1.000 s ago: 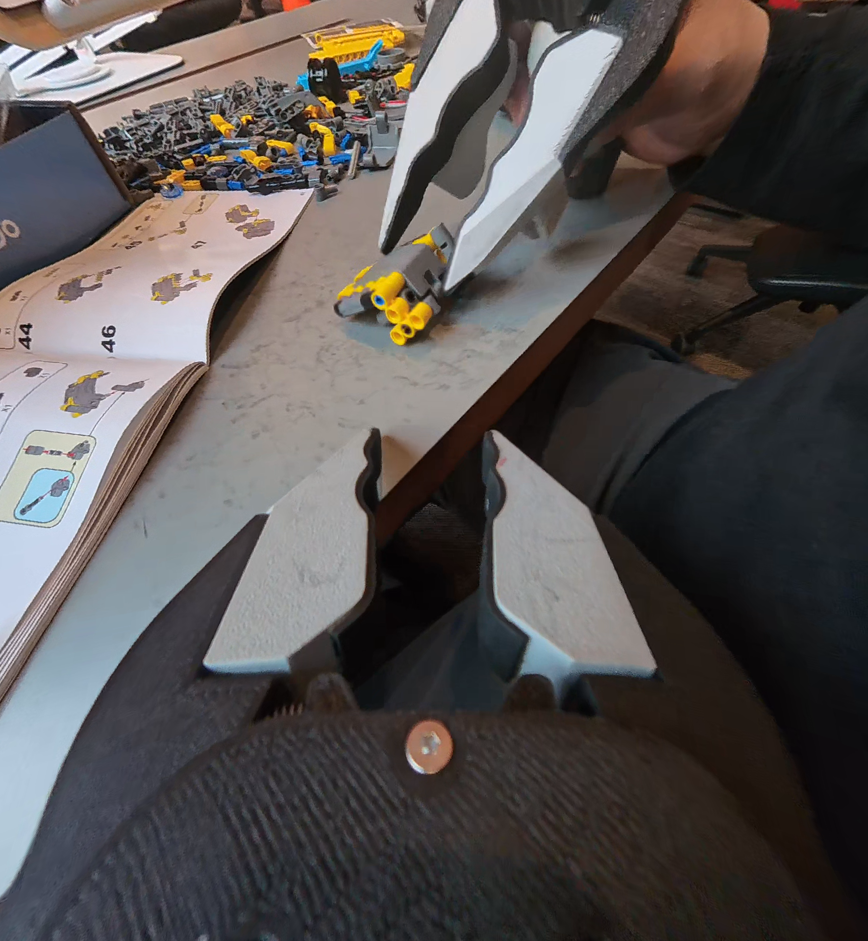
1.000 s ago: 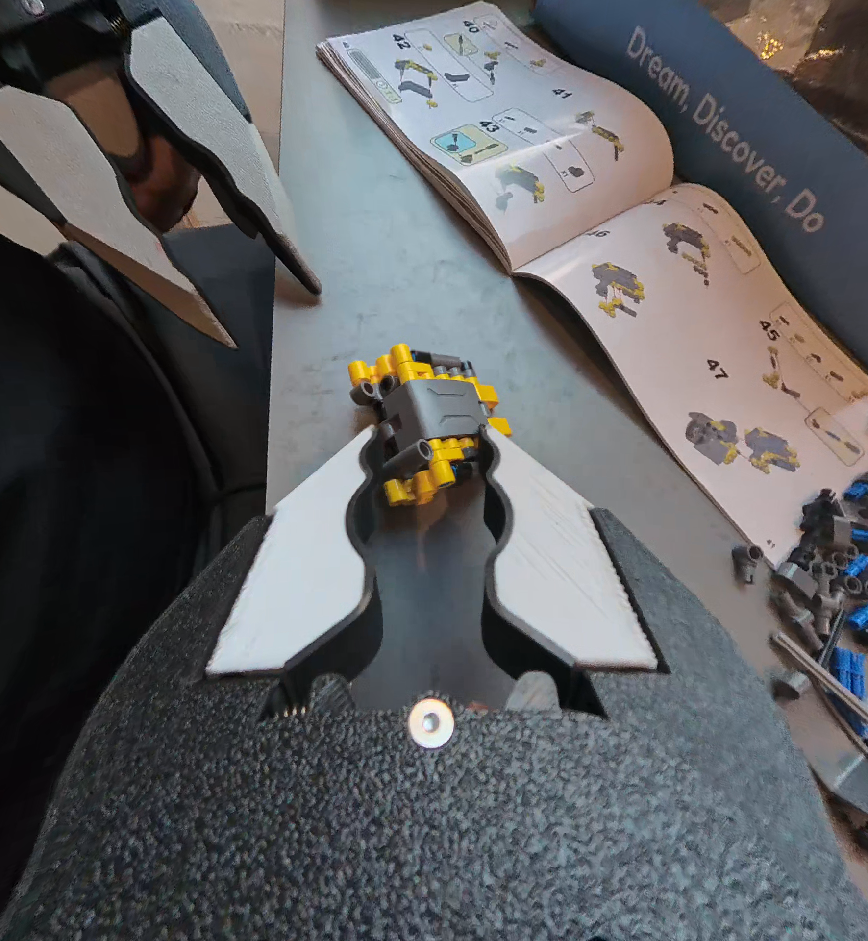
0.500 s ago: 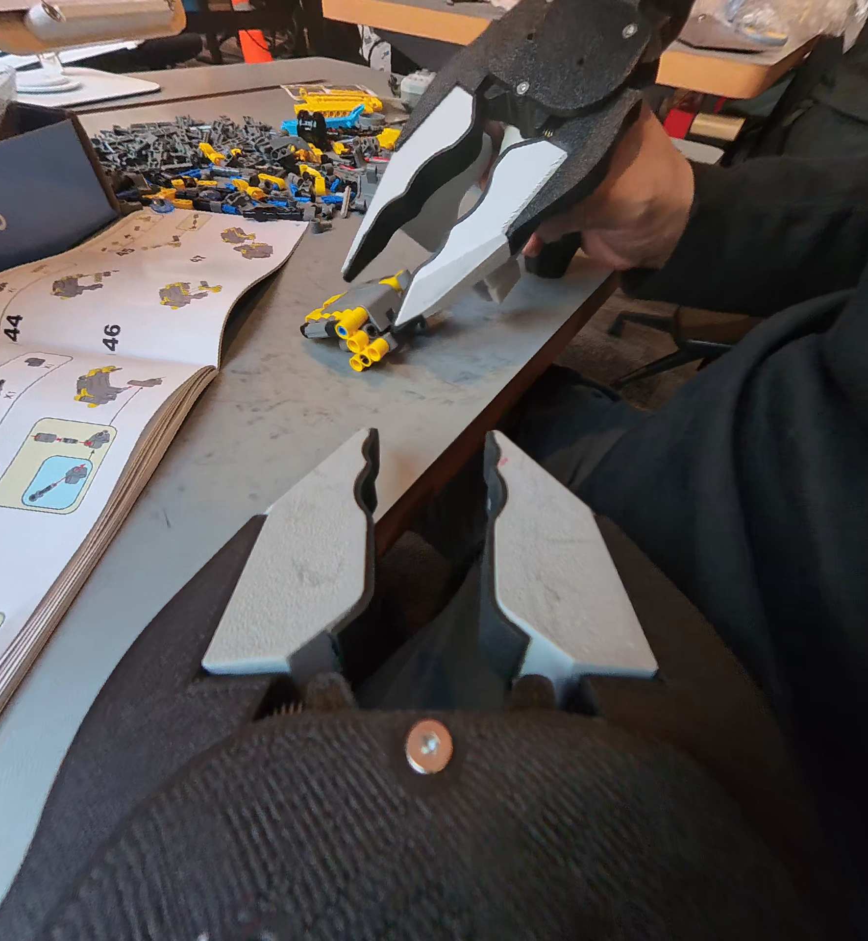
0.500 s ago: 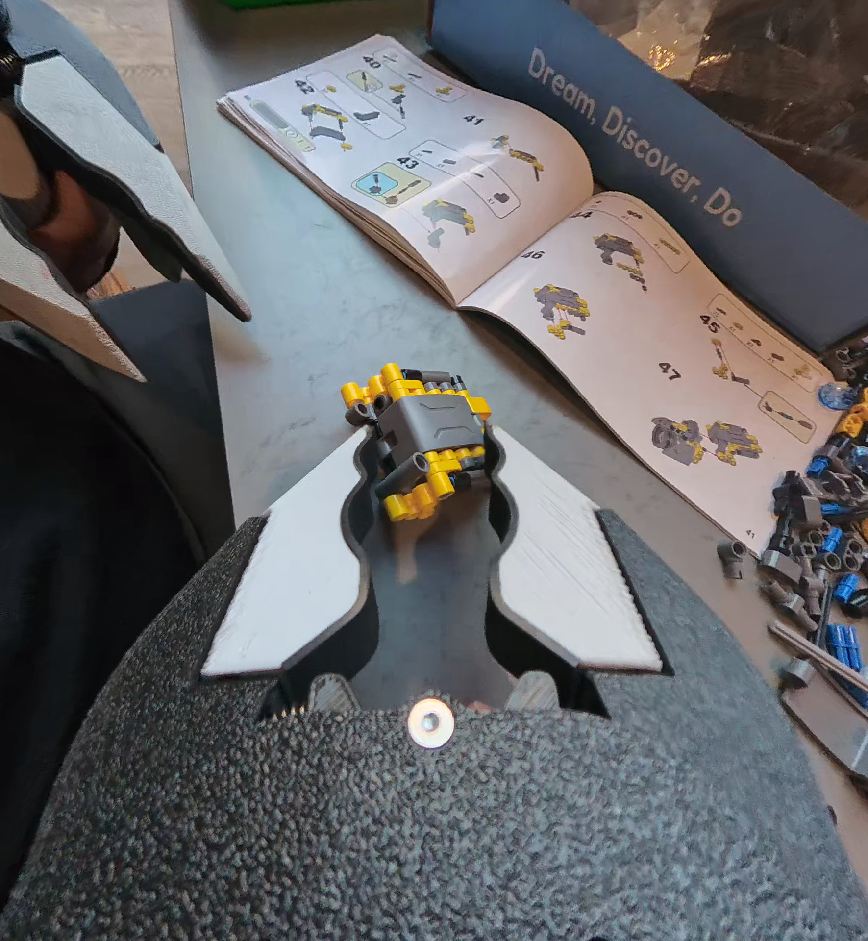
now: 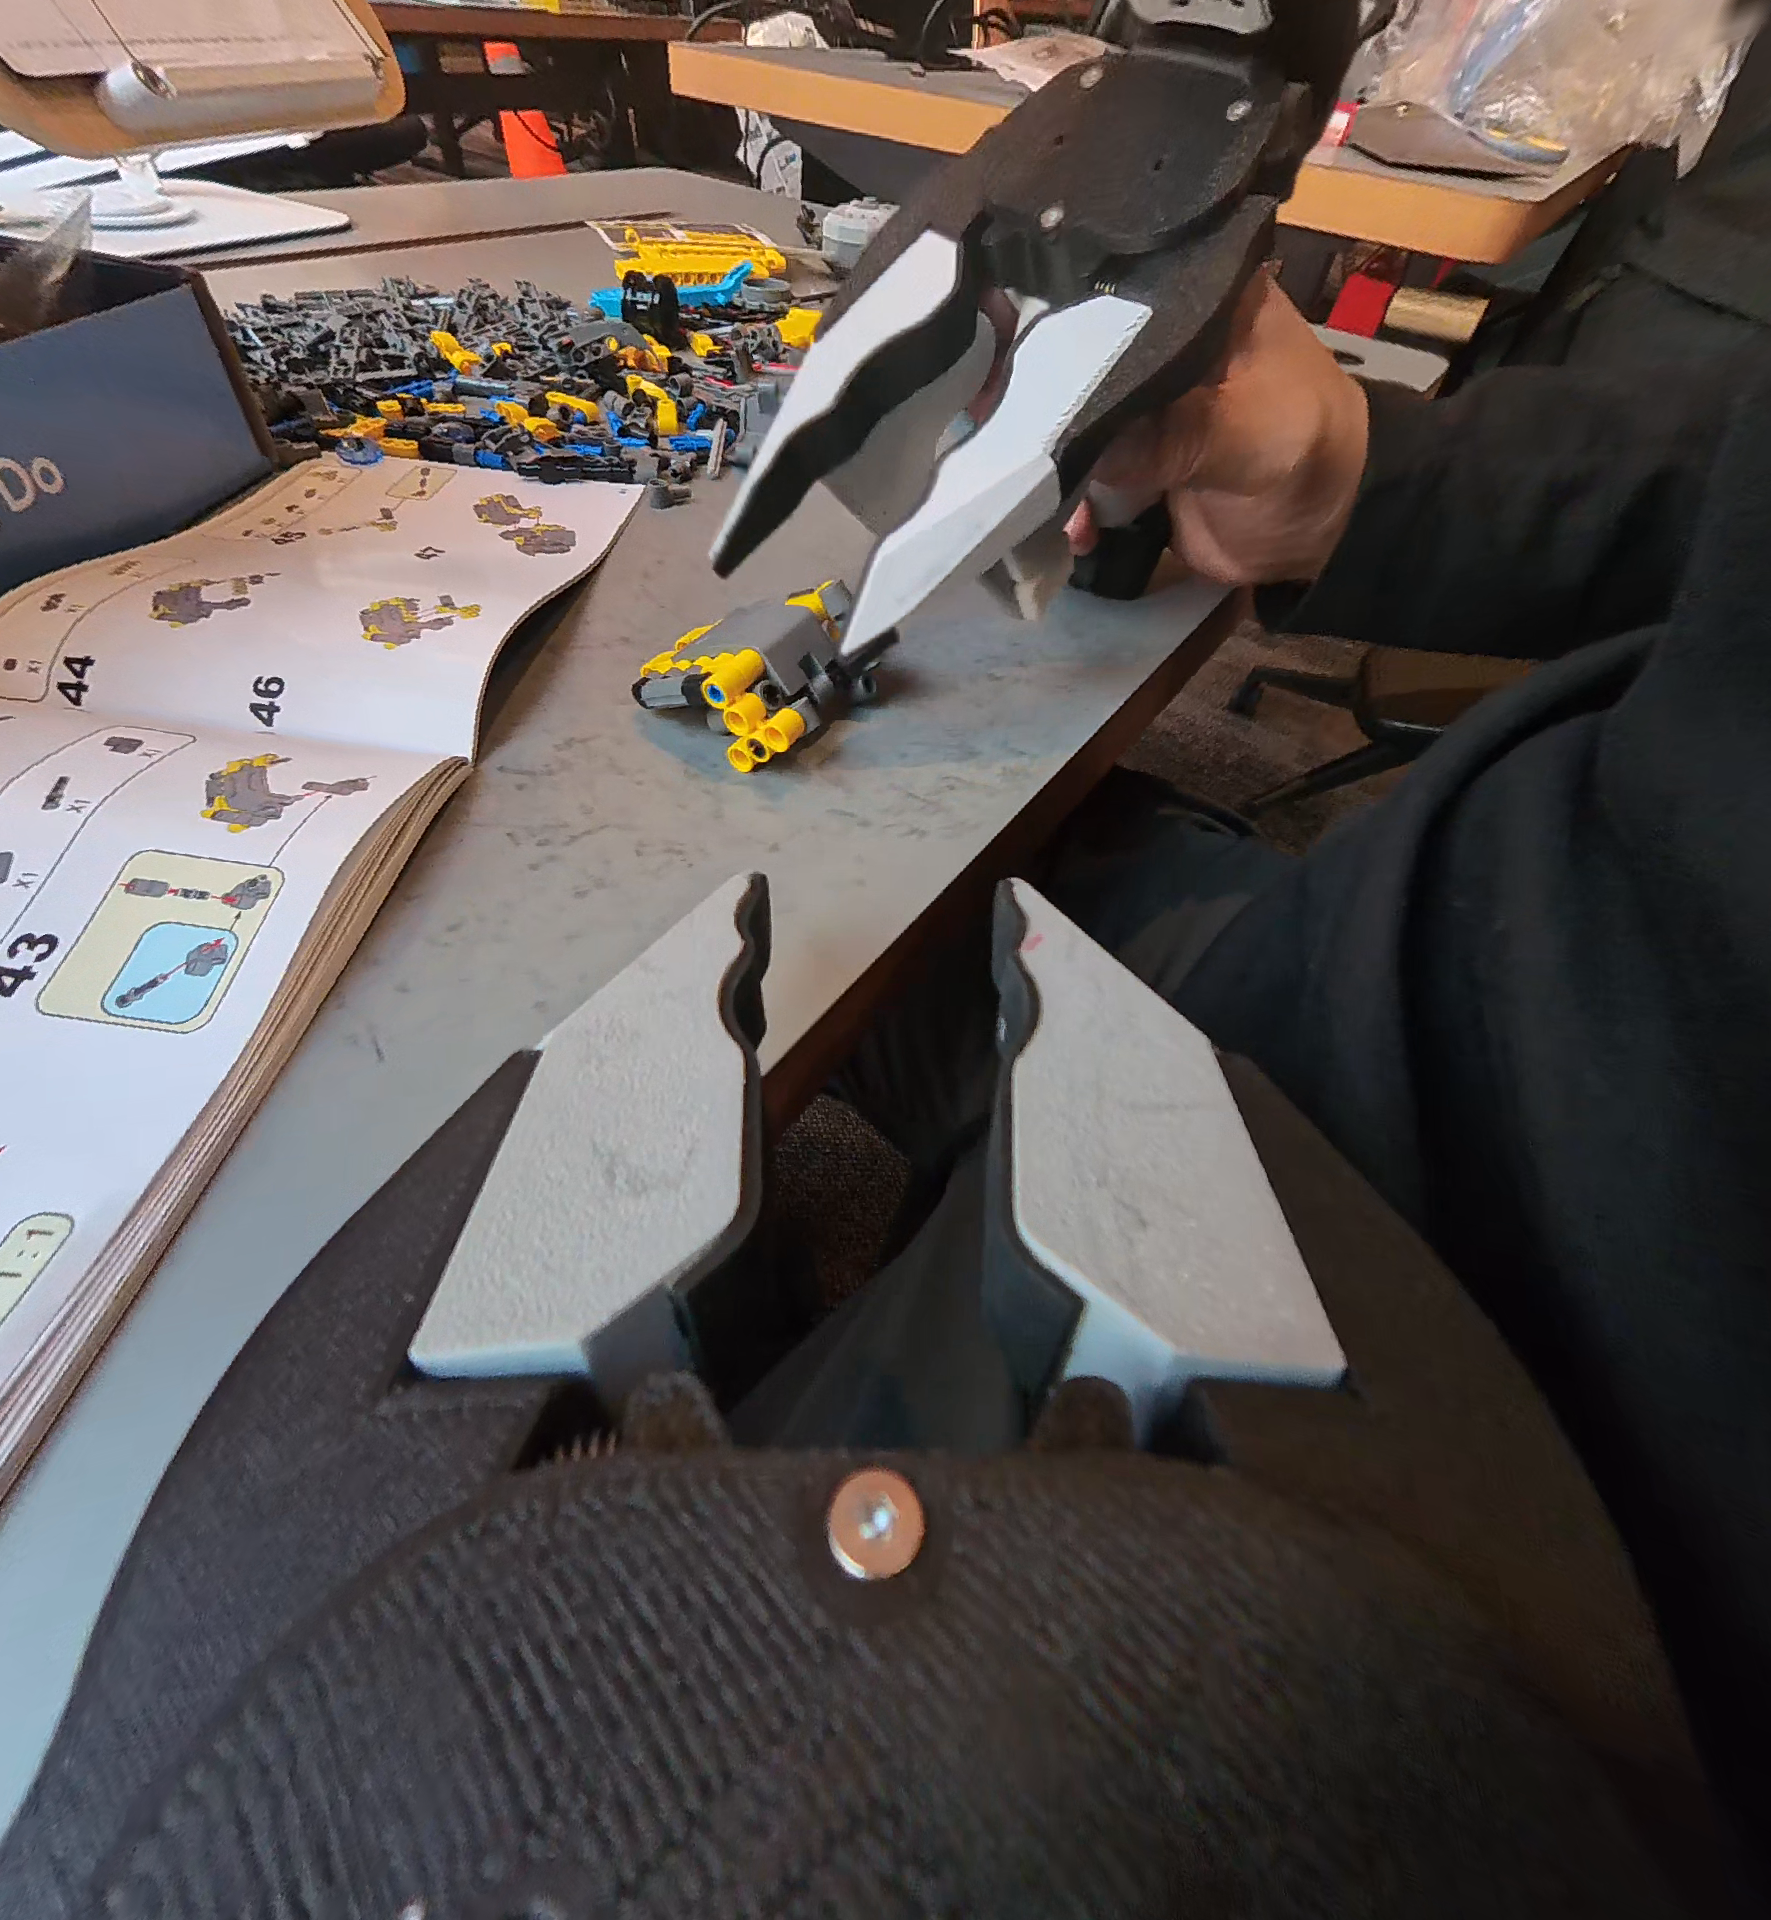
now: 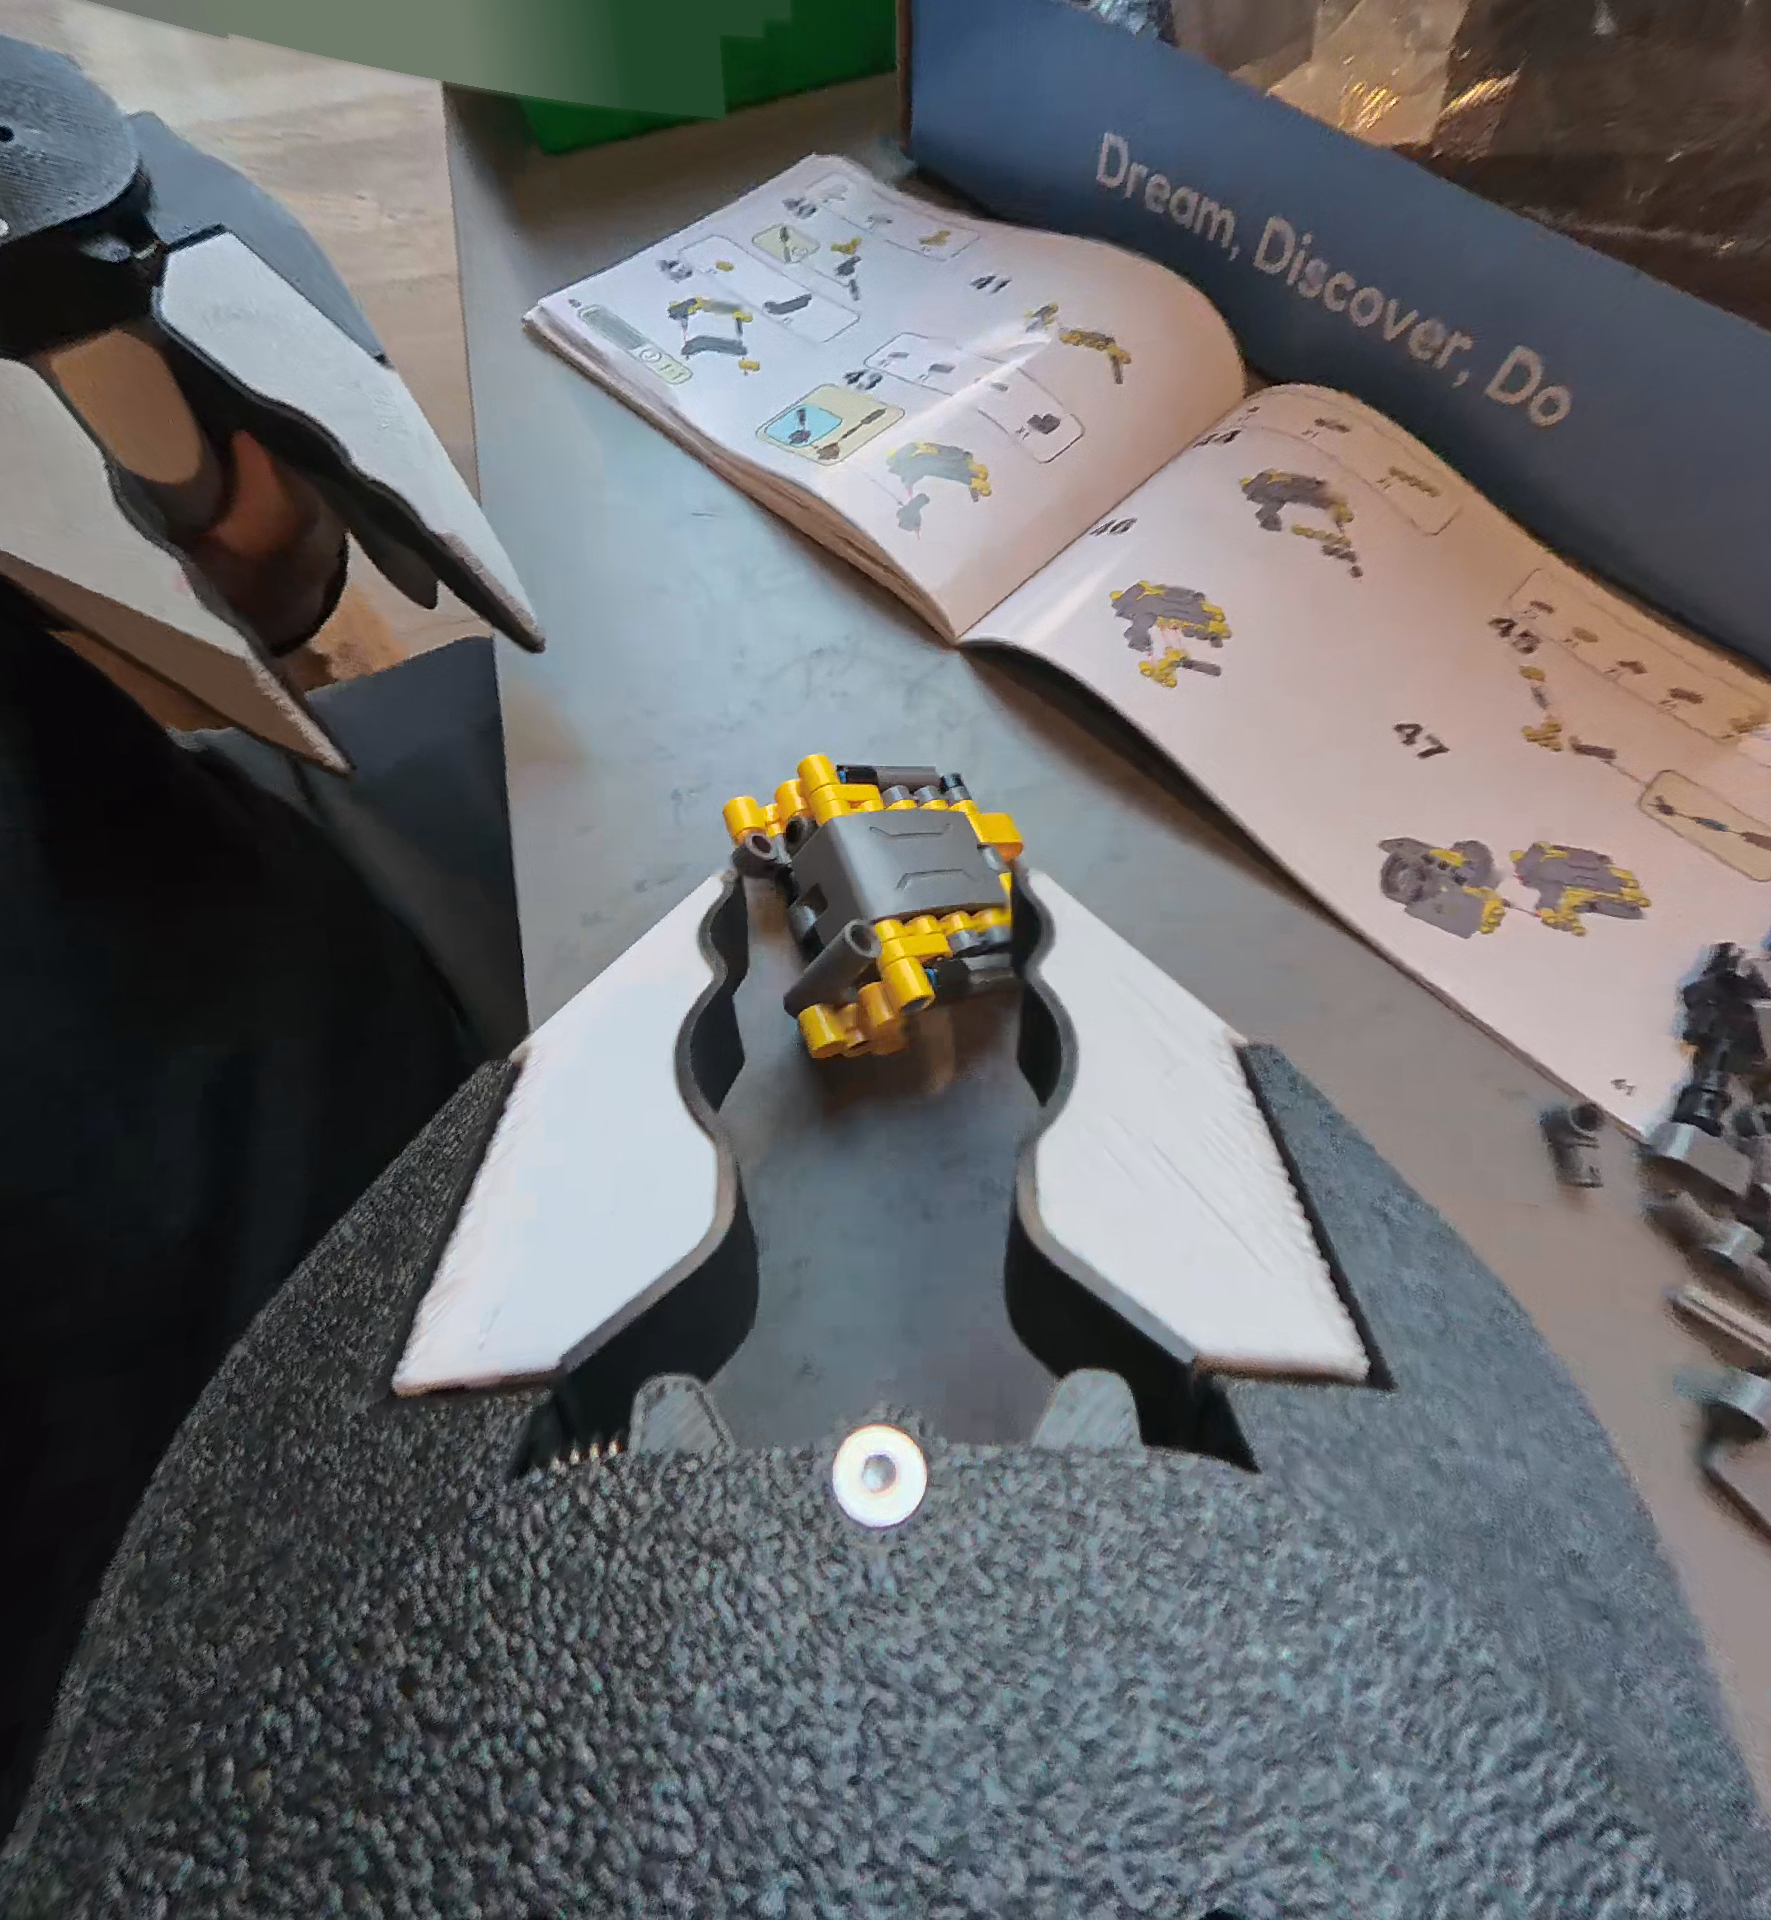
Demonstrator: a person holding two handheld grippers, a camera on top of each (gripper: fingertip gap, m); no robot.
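A small grey and yellow brick assembly (image 5: 756,675) lies on the grey table (image 5: 569,862) near its front edge. In the right wrist view the assembly (image 6: 891,894) sits between the tips of my right gripper (image 6: 881,896), whose jaws stand apart on either side of it. In the left wrist view the right gripper (image 5: 787,608) slants down over the assembly, one fingertip touching its back. My left gripper (image 5: 881,914) is open and empty, hovering over the table's front edge. It also shows at the upper left of the right wrist view (image 6: 439,707).
An open instruction booklet (image 5: 237,675) lies left of the assembly, and shows too in the right wrist view (image 6: 1068,468). A navy box (image 6: 1380,312) stands behind it. A pile of loose grey, blue and yellow pieces (image 5: 507,384) lies farther along the table. A person's dark sleeve (image 5: 1587,935) is at the right.
My right gripper's jaws have widened a little around the assembly, which now rests on the table slightly turned. My left gripper has tilted upward, staying by the table edge.
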